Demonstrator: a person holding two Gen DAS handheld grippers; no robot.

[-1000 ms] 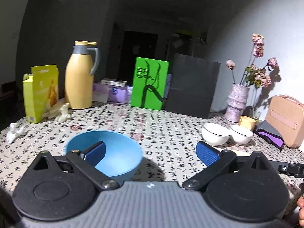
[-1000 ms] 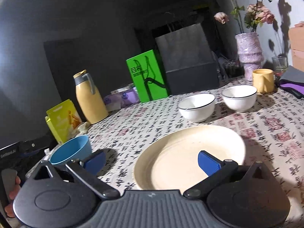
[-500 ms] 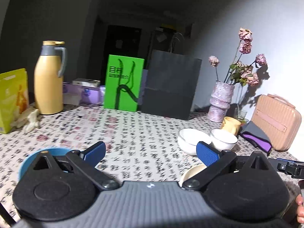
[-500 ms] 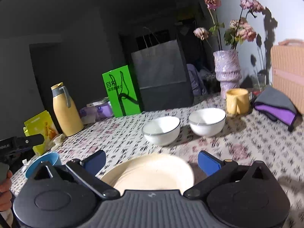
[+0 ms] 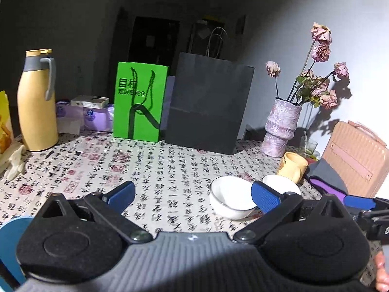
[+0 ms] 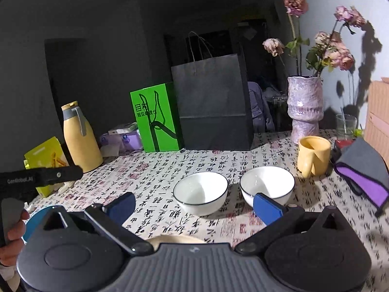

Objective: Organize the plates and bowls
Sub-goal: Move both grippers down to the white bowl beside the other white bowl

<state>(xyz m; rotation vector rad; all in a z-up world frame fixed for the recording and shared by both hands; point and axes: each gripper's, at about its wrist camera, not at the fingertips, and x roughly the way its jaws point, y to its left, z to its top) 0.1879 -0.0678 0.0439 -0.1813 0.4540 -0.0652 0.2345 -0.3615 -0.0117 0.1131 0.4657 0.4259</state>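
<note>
Two white bowls with dark rims stand side by side on the patterned tablecloth: the left bowl [image 6: 200, 193] [image 5: 231, 198] and the right bowl [image 6: 267, 185] [image 5: 282, 185]. My right gripper [image 6: 194, 205] is open and empty, held just in front of the bowls. A cream plate [image 6: 175, 239] peeks out under it at the near edge. My left gripper [image 5: 193, 196] is open and empty, with the white bowls ahead to its right. A blue bowl [image 5: 9, 243] [image 6: 36, 221] sits low at the left, mostly hidden behind the gripper bodies.
Along the back stand a yellow thermos [image 5: 36, 102], a green bag [image 5: 139, 102], a black paper bag [image 5: 209, 104] and a vase with dried flowers [image 5: 282, 127]. A yellow mug [image 6: 313, 155], a purple-grey cloth [image 6: 362, 170] and a pink case [image 5: 355, 155] lie at the right.
Both grippers lifted and tilted up, away from the near dishes. The left one swung right off the blue bowl; the plate dropped almost out of the right view, the white bowls came closer.
</note>
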